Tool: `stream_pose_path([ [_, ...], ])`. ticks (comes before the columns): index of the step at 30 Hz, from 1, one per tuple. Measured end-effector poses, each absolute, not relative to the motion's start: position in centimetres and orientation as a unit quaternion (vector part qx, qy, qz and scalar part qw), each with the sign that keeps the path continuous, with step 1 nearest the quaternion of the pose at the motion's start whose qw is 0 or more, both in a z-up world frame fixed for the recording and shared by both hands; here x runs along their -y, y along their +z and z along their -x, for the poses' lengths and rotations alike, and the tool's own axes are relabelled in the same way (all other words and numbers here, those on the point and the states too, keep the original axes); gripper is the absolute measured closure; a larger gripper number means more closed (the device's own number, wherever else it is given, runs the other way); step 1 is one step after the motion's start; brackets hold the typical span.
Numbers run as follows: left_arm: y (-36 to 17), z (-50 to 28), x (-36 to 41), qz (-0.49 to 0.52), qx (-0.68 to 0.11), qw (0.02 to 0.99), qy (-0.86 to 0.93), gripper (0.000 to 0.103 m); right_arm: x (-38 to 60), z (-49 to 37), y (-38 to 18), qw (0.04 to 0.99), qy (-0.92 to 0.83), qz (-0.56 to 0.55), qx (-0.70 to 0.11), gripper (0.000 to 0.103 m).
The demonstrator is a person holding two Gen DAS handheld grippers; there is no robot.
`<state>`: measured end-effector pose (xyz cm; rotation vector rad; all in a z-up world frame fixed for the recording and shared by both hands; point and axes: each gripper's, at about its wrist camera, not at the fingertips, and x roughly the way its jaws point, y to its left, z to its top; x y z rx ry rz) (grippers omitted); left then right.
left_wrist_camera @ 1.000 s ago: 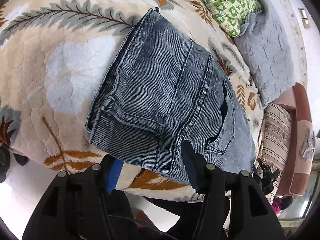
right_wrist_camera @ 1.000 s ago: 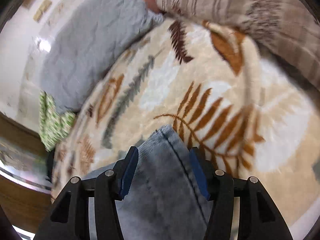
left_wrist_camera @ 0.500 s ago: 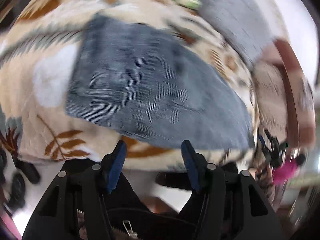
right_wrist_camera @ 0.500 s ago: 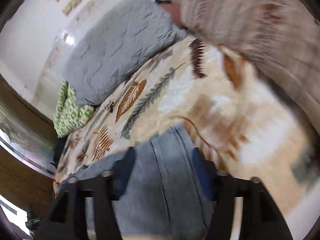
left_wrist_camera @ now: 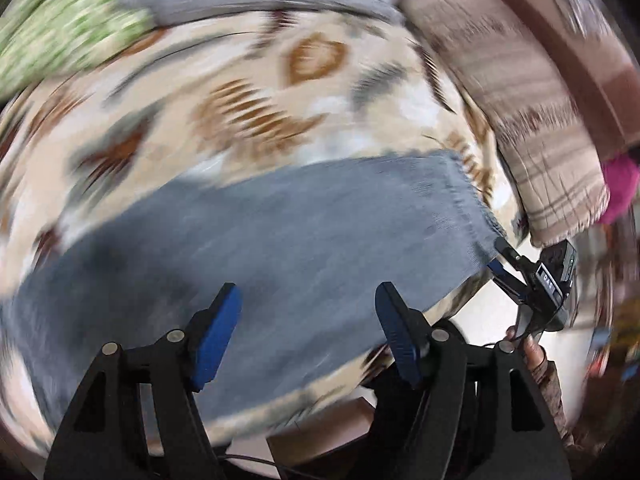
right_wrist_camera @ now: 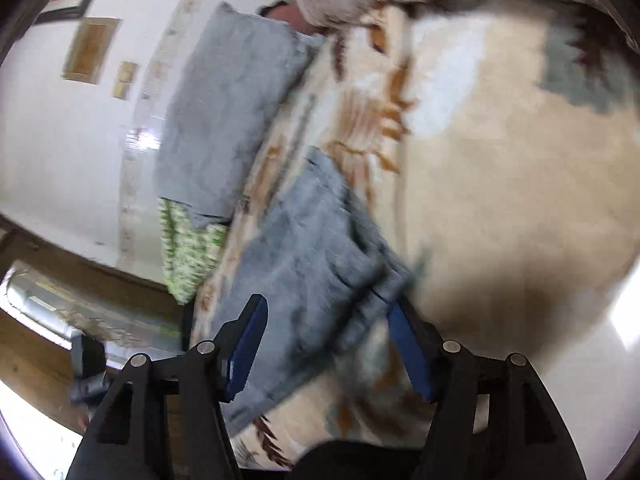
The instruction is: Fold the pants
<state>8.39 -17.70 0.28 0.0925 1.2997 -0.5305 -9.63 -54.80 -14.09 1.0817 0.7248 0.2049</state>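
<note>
The folded blue-grey denim pants [left_wrist_camera: 280, 248] lie on a cream leaf-patterned blanket [left_wrist_camera: 248, 92] near the bed's front edge. My left gripper [left_wrist_camera: 310, 336] is open and empty, hovering just above the pants' near side. The right gripper shows in the left wrist view [left_wrist_camera: 508, 268] at the pants' right end. In the right wrist view the pants [right_wrist_camera: 304, 256] lie ahead of my right gripper [right_wrist_camera: 324, 340], which is open with its blue pads apart and holds nothing. Both views are motion-blurred.
A grey quilted pillow [right_wrist_camera: 228, 112] and a green patterned cloth [right_wrist_camera: 184, 248] lie at the blanket's far side. A striped beige cushion [left_wrist_camera: 532, 128] stands to the right of the pants. The white floor [right_wrist_camera: 592, 360] lies beyond the bed edge.
Both grippers have pulled back from the pants and swung round. The left gripper now looks along the pants toward their right end. The right gripper has let go of the pants' edge.
</note>
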Motion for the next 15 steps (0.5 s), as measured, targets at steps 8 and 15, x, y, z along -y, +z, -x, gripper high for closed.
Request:
stream_pose_path([
  [8,-3.7,-16.0,34.8,-0.079,-0.645,0.701,-0.294,0.034,55.0,9.5,-15.6,0.787,0.140,-0.525,-0.294,0.041],
  [15,-8.0,-18.2,43.7,-0.140,-0.677,0.639,-0.337,0.034,55.1,9.7,-15.9,0.794,0.162,-0.515,-0.278,0.041],
])
